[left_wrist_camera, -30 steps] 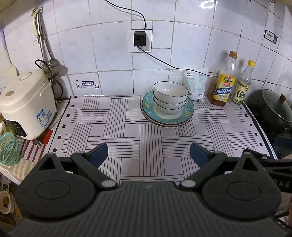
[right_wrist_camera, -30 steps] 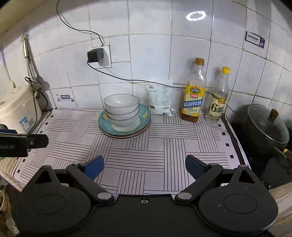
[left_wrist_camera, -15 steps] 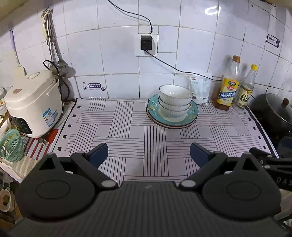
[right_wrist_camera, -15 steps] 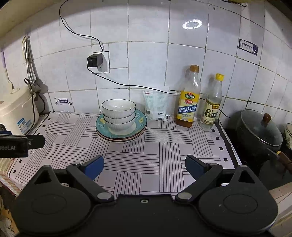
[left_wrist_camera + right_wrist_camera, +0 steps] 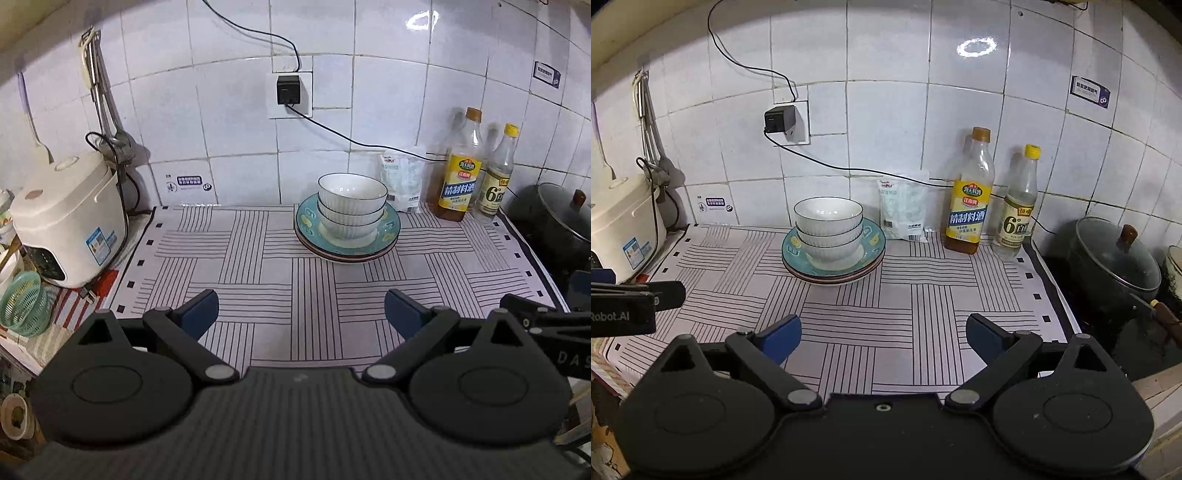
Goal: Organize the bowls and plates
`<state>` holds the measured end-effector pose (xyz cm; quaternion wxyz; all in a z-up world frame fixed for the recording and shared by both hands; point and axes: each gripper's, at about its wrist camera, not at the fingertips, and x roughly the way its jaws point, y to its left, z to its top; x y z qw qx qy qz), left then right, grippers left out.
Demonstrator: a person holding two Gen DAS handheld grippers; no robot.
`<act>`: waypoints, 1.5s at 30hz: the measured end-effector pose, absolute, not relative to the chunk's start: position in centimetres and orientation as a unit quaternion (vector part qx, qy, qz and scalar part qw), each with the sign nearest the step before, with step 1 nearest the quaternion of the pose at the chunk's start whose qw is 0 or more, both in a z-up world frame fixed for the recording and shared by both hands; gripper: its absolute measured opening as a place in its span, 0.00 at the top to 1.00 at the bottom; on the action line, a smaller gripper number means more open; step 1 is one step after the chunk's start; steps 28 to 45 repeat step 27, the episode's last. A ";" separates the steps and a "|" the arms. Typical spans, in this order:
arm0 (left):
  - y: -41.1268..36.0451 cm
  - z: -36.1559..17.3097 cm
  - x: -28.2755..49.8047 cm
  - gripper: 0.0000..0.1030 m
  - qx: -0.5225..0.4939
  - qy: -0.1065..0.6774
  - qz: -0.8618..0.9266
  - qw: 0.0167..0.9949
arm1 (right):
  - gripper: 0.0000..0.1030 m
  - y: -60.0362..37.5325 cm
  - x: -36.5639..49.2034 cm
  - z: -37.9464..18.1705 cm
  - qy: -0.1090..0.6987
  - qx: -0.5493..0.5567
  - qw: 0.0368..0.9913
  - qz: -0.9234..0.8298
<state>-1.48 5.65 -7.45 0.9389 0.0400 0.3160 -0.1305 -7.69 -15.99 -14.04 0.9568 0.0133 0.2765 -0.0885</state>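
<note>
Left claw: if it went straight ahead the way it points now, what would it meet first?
Probably bare mat, then the tiled wall; the left claw is open, and the bowl stack sits right of its line. Depth is unclear.

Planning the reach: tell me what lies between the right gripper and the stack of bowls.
Nothing but bare striped mat lies between the right gripper and the stack of bowls on the plates; the right wrist view shows this.
</note>
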 end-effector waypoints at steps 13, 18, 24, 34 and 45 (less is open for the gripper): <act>5.8 -7.7 -1.1 0.05 0.039 0.307 -0.112 0.944 | 0.05 -16.5 -6.9 -14.6 0.291 0.016 0.952 -0.090; 5.7 -7.9 -1.0 0.05 0.040 0.310 -0.111 0.943 | 0.05 -16.6 -6.8 -14.8 0.293 0.016 0.951 -0.094; 5.8 -8.0 -0.8 0.05 0.040 0.313 -0.114 0.942 | 0.05 -16.6 -6.7 -14.7 0.294 0.014 0.951 -0.096; 6.0 -8.0 -0.7 0.05 0.037 0.314 -0.111 0.942 | 0.05 -16.7 -6.7 -14.7 0.293 0.014 0.951 -0.097; 6.0 -8.0 -0.7 0.05 0.037 0.314 -0.111 0.942 | 0.05 -16.7 -6.7 -14.7 0.293 0.014 0.951 -0.097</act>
